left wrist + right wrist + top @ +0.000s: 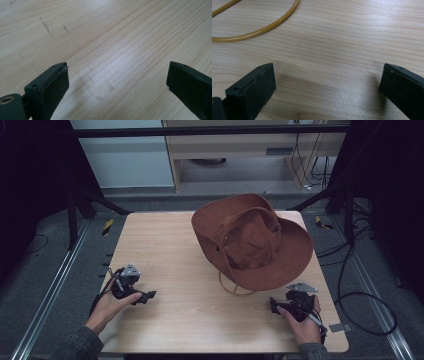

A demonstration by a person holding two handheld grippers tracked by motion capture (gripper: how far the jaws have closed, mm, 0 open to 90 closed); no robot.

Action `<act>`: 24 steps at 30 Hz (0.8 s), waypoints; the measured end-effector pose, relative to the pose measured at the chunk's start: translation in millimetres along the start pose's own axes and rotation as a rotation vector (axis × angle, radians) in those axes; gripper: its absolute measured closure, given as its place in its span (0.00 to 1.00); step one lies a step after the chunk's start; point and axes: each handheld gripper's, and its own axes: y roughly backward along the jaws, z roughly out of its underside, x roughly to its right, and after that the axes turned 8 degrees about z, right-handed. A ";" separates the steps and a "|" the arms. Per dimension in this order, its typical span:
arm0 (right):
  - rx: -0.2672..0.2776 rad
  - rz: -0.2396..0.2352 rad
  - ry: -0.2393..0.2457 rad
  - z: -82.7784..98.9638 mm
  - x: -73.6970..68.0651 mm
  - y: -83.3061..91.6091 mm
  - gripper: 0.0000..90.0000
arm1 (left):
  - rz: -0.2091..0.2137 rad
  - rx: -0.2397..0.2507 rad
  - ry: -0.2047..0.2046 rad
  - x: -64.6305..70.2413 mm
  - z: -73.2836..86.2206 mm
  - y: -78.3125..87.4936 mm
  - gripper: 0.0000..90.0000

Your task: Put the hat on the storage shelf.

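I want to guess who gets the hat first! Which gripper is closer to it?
Probably the right gripper: it sits open just below the brown hat brim, near its cord. The left gripper lies farther away.

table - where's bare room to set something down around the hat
Free: the table's whole left half, between the hat and left gripper, and the front strip between both grippers. Crowded: right side, under the brim, cord loop and right gripper.

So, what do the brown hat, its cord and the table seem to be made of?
Hat: probably suede or felt, since the surface is matte with soft creases.
Cord: smooth and slightly glossy tan, perhaps leather or plastic; I cannot tell which.
Table: pale wood or wood-look laminate, with visible grain lines.
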 end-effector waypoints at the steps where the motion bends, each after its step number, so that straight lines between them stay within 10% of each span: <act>1: 0.000 0.000 0.000 0.0 0.0 0.0 0.01 | 0.000 0.000 0.000 0.0 0.0 0.0 0.04; 17: 0.003 0.000 0.001 0.0 0.1 -0.2 0.01 | -0.021 -0.003 -0.014 3.4 11.5 -19.7 0.02; 24: 0.002 -0.001 0.002 0.0 0.1 -0.2 0.01 | -0.040 0.078 -0.004 3.3 19.6 -21.6 0.01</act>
